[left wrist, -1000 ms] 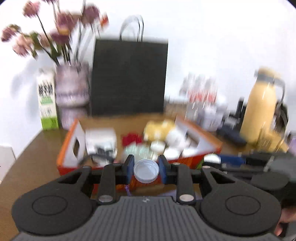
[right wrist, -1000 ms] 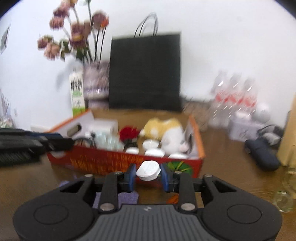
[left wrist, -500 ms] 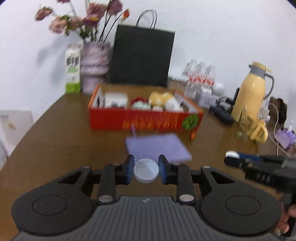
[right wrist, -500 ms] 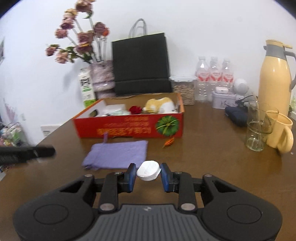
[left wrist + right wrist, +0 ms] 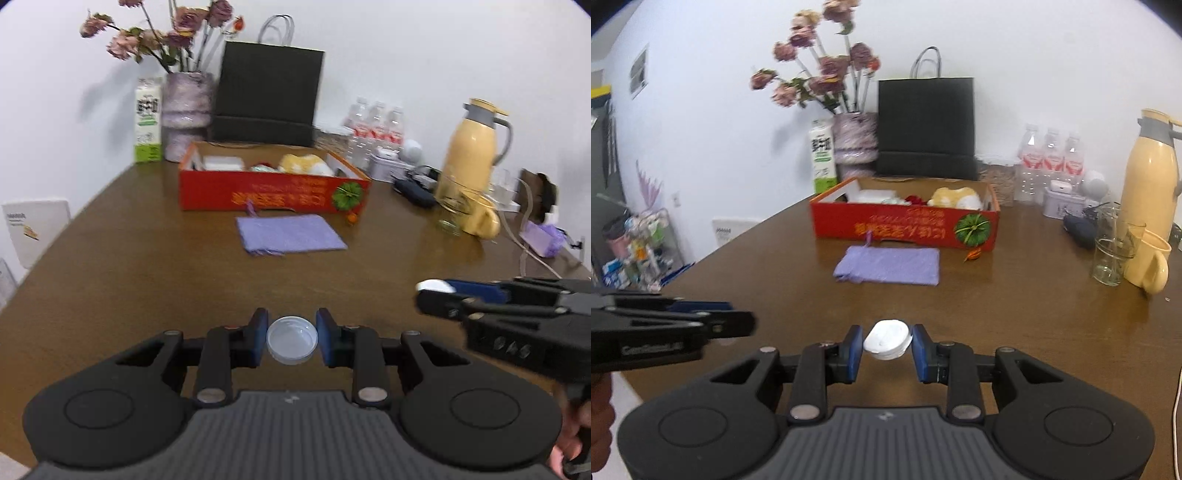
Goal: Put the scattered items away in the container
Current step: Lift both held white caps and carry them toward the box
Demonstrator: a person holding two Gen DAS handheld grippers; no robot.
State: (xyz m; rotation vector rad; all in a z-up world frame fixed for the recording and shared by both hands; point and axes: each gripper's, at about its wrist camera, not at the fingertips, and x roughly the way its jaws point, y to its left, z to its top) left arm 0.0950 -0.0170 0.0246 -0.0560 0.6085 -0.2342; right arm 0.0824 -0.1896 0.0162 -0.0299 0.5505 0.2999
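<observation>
We see the left claw [image 5: 291,341] clenched on a shallow white cap [image 5: 292,345], hollow side facing up toward the camera, above the near tabletop [image 5: 147,280]. The right claw [image 5: 887,345] grips a white lid [image 5: 887,339], tilted, its flat top toward us; being round, neither has a long axis. Well beyond, the red box [image 5: 905,225] sits open, its contents partly hidden by the front wall. A purple cloth [image 5: 888,265] lies just before it.

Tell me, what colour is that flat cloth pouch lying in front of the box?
Lilac pouch; clearest in the right wrist view.
</observation>
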